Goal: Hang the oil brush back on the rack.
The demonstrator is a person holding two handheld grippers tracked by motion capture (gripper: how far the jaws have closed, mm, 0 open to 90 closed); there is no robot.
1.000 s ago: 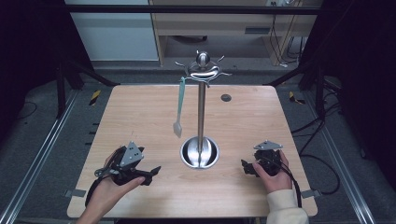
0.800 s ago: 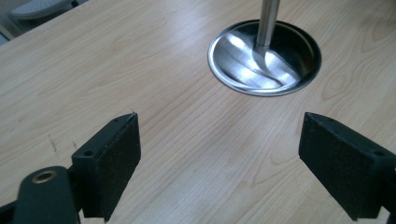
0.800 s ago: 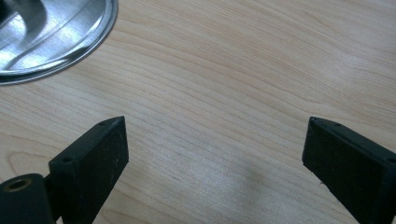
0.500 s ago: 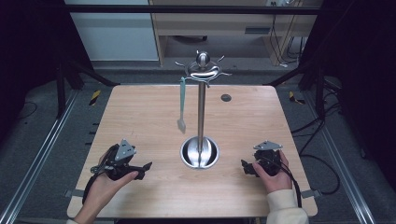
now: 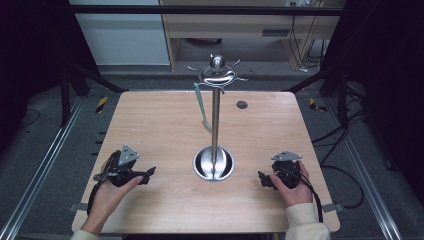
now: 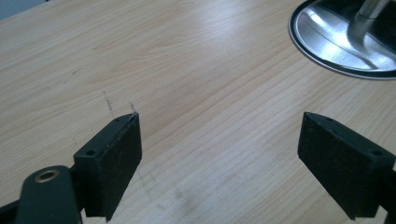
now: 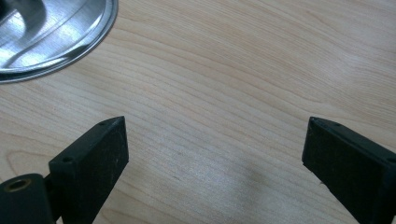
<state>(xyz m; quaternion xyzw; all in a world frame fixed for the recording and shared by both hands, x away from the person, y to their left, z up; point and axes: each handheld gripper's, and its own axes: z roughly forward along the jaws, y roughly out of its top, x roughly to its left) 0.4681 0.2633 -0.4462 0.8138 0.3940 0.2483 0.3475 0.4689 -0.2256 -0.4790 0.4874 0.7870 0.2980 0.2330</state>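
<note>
A steel stand [image 5: 215, 107] with a round dished base [image 5: 214, 163] rises at the table's middle; hooks ring its ball top. One pale green utensil [image 5: 201, 106] hangs from a hook on its left side. My left gripper [image 5: 146, 174] rests low at the table's front left, open, with only bare wood between its pads [image 6: 114, 151]. My right gripper [image 5: 263, 180] sits at the front right, also open and holding nothing, its jaws wide apart over the wood [image 7: 219, 154]. The base's rim shows in the left gripper view [image 6: 336, 51] and the right gripper view [image 7: 56, 42].
The wooden table [image 5: 150, 125] has a small dark round hole [image 5: 242, 104] at the back right. Metal rails [image 5: 45, 160] run along the floor at both sides. A cable [image 5: 345, 180] trails off the right gripper. A desk and cabinet stand beyond the far edge.
My left gripper has moved down and back toward the table's front left and settled there. The hanging utensil swings slightly on its hook. The right gripper stays put.
</note>
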